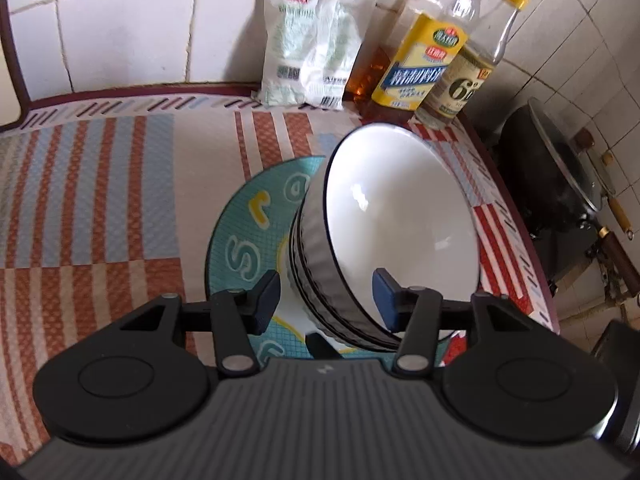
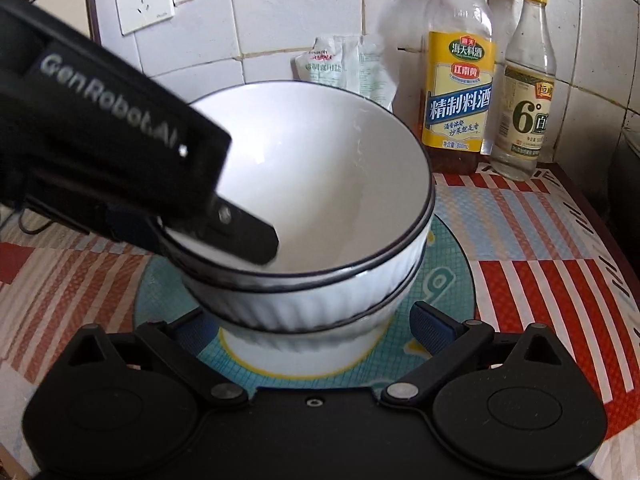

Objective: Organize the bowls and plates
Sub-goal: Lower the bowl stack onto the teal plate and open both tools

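A stack of white ribbed bowls (image 2: 320,272) with dark rims stands on a teal plate (image 2: 448,276). In the left wrist view the top bowl (image 1: 400,216) sits over the teal plate (image 1: 244,224). My left gripper (image 1: 326,304) is open, one finger (image 2: 244,236) inside the top bowl and the other outside its rim; the pads do not touch the wall. My right gripper (image 2: 316,328) is open, its fingers on either side of the stack's base, low over the plate.
A salt bag (image 1: 308,48), a cooking wine bottle (image 2: 460,76) and a vinegar bottle (image 2: 524,88) stand against the tiled wall. A black wok (image 1: 556,176) sits off the counter's right edge. A striped mat (image 1: 88,200) covers the counter. A wall socket (image 2: 144,2) is up left.
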Demonstrator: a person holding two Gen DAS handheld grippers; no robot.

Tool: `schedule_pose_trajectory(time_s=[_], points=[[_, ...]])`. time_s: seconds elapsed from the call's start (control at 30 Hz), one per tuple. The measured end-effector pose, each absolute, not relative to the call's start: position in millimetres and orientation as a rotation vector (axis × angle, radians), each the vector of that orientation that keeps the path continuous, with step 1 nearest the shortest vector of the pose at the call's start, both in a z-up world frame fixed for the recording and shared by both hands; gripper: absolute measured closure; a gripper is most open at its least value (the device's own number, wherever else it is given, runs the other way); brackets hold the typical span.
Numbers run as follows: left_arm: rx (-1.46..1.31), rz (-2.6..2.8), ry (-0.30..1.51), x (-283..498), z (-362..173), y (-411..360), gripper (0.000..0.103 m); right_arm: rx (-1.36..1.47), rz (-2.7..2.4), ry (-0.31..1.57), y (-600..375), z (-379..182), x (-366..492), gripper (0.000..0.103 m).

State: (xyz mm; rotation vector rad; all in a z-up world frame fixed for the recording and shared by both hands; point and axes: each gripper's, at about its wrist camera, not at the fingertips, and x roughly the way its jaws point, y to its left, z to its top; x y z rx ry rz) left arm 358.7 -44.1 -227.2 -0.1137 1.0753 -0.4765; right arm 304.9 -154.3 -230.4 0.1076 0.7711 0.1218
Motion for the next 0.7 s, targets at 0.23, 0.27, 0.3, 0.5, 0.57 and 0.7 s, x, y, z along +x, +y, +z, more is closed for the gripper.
schedule_pose_trajectory(time_s=[0.23, 0.27, 0.3, 0.5, 0.57, 0.7], points=[[-0.122, -0.443, 1.048, 334, -201, -34, 0.052, 0.136, 0.157, 0.778, -161, -205, 279, 0.001], [-0.124, -0.439, 1.042, 329, -198, -33, 0.052, 0.140, 0.164, 0.777, -163, -201, 274, 0.001], [-0.126, -0.436, 1.035, 325, -195, -33, 0.052, 0.137, 0.175, 0.780, -164, -198, 270, 0.001], [-0.143, -0.405, 0.984, 291, -171, -31, 0.052, 0.134, 0.213, 0.764, -179, -172, 248, 0.001], [-0.124, -0.391, 0.946, 278, -159, -33, 0.054, 0.146, 0.217, 0.731, -187, -162, 240, 0.001], [-0.109, -0.401, 0.889, 256, -134, -35, 0.053, 0.128, 0.199, 0.698, -199, -146, 227, 0.001]])
